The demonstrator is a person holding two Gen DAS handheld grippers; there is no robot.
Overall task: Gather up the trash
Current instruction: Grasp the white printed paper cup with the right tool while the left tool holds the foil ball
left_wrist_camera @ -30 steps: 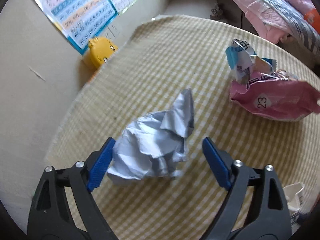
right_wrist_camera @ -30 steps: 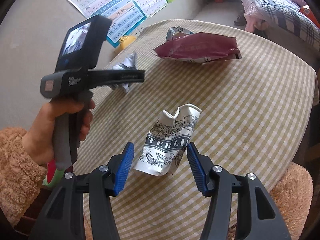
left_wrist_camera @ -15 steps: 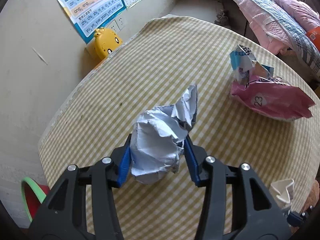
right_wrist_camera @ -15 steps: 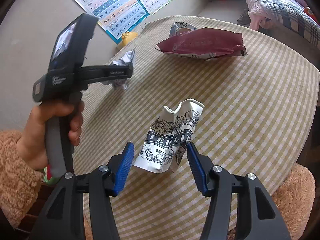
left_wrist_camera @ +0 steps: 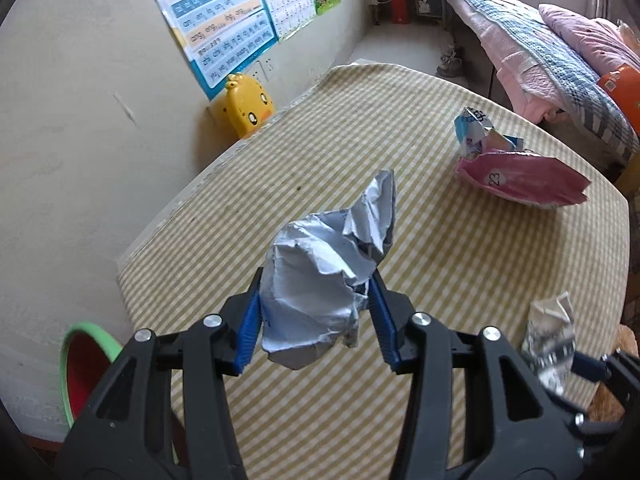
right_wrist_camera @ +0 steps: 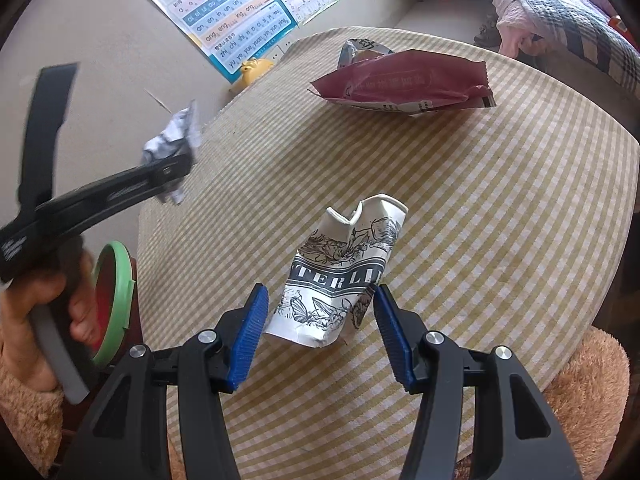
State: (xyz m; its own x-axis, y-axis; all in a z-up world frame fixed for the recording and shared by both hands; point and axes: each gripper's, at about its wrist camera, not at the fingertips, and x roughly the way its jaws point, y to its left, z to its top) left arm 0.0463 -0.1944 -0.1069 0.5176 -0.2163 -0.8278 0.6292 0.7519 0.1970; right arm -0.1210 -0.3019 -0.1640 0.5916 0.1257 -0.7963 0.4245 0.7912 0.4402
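My left gripper (left_wrist_camera: 316,292) is shut on a crumpled grey-white paper ball (left_wrist_camera: 316,256) and holds it in the air above the yellow checked table (left_wrist_camera: 360,120). In the right wrist view that left gripper (right_wrist_camera: 176,168) and its paper ball (right_wrist_camera: 172,136) hang blurred past the table's left edge, with a person's hand on the handle. My right gripper (right_wrist_camera: 320,300) grips the lower part of a crushed white paper cup (right_wrist_camera: 344,264) with black print, both blue pads against its sides. The cup (left_wrist_camera: 550,340) also shows at the lower right of the left wrist view.
A pink snack bag (left_wrist_camera: 520,180) and a crumpled blue-white wrapper (left_wrist_camera: 472,128) lie at the table's far side. A red bin with a green rim (right_wrist_camera: 114,300) stands on the floor left of the table. A yellow duck toy (left_wrist_camera: 244,104) sits by the wall; a brown fuzzy stool (right_wrist_camera: 580,380) is on the right.
My left gripper closed on the paper ball, lifted it off the table and carried it leftward. The right gripper and the cup have stayed where they were.
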